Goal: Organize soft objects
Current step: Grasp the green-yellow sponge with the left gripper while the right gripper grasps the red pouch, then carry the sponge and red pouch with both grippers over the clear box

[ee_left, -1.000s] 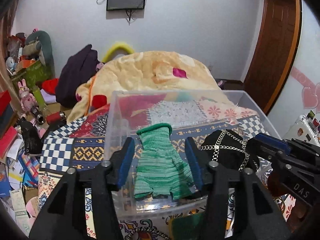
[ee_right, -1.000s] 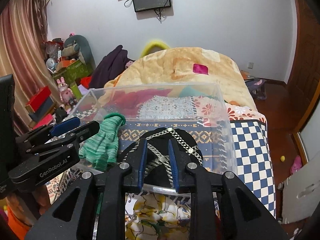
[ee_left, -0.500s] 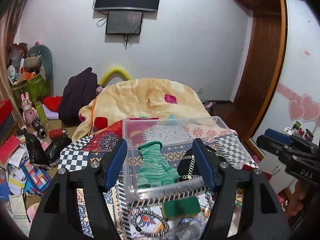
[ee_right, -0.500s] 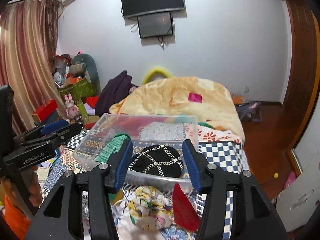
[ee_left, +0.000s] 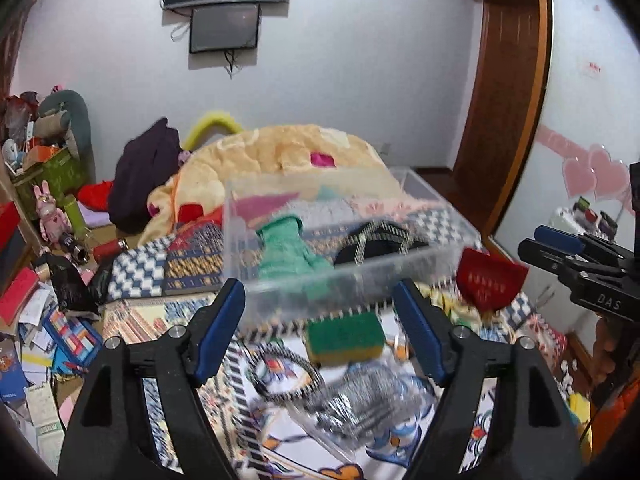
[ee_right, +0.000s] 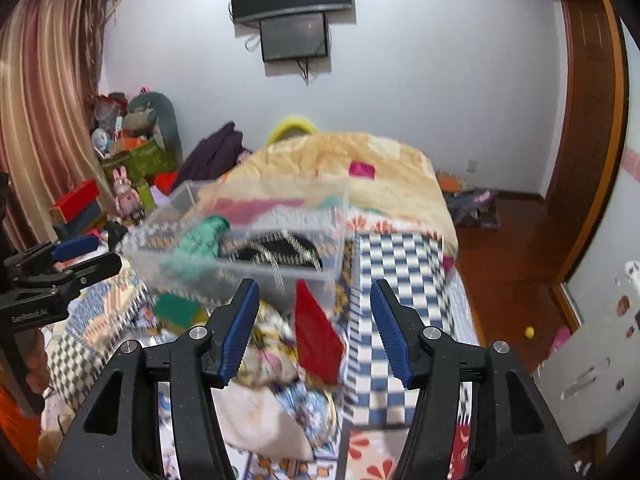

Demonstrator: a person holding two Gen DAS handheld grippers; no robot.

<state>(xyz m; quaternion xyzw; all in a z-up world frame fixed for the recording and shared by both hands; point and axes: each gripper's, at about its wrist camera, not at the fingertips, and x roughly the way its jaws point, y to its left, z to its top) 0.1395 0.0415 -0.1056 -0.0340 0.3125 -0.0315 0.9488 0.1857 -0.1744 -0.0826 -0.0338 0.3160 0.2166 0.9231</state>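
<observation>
A clear plastic bin [ee_left: 436,236] sits on the patterned bed. It holds a green knit glove [ee_left: 286,252] and a black item with silver chains [ee_left: 376,242]. In front of it lie a green and yellow sponge [ee_left: 344,336], a red pouch [ee_left: 488,282], a striped band [ee_left: 288,374] and a grey cloth [ee_left: 360,396]. My left gripper [ee_left: 320,336] is open and empty above the sponge. My right gripper [ee_right: 314,328] is open and empty above the red pouch [ee_right: 318,336]. The bin [ee_right: 180,256], glove [ee_right: 200,242] and sponge [ee_right: 176,310] also show in the right wrist view.
An orange blanket [ee_left: 280,156] is heaped behind the bin. Clutter of boxes, toys and papers [ee_left: 44,280] fills the floor at the left. A wooden door [ee_left: 508,100] and wood floor [ee_right: 504,256] lie to the right. The right gripper shows at the edge of the left wrist view [ee_left: 580,260].
Both grippers have pulled back and up from the bin. The right gripper, shut on the black chained item a second ago, opened and left it in the bin.
</observation>
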